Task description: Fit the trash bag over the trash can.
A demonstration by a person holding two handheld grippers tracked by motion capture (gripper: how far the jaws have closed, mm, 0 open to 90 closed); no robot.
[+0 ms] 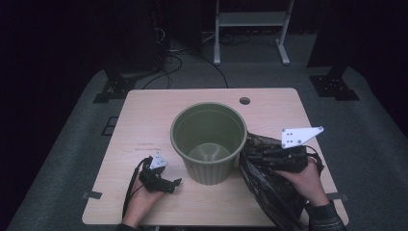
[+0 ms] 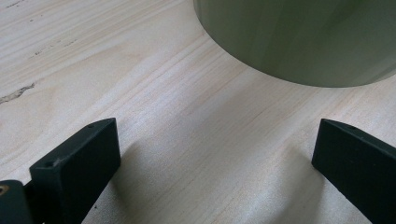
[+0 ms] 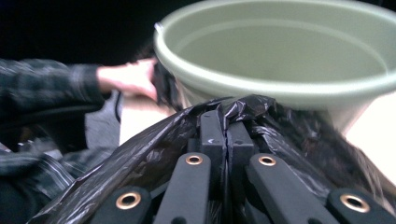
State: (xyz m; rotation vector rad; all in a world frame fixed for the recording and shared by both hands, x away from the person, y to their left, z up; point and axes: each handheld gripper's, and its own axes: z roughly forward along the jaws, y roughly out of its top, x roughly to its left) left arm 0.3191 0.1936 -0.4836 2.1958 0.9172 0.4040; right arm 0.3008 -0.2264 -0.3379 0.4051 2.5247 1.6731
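An empty olive-green bin (image 1: 209, 141) stands upright in the middle of the wooden table (image 1: 144, 125). Right of it, a black plastic bag (image 1: 269, 185) hangs from my right gripper (image 1: 255, 156), which is shut on the bag's edge close to the bin's rim. In the right gripper view the jaws are pressed together on the crumpled black bag (image 3: 140, 158), with the bin's rim (image 3: 280, 88) just beyond. My left gripper (image 1: 175, 183) lies low on the table left of the bin, open with nothing between its jaws; the bin's wall (image 2: 299, 42) is ahead of it.
A round cable hole (image 1: 244, 101) sits near the table's far edge. Beyond the table stand a white frame (image 1: 250, 29) and dark stands with cables on the grey floor. The person's other hand (image 3: 128, 79) shows left of the bin.
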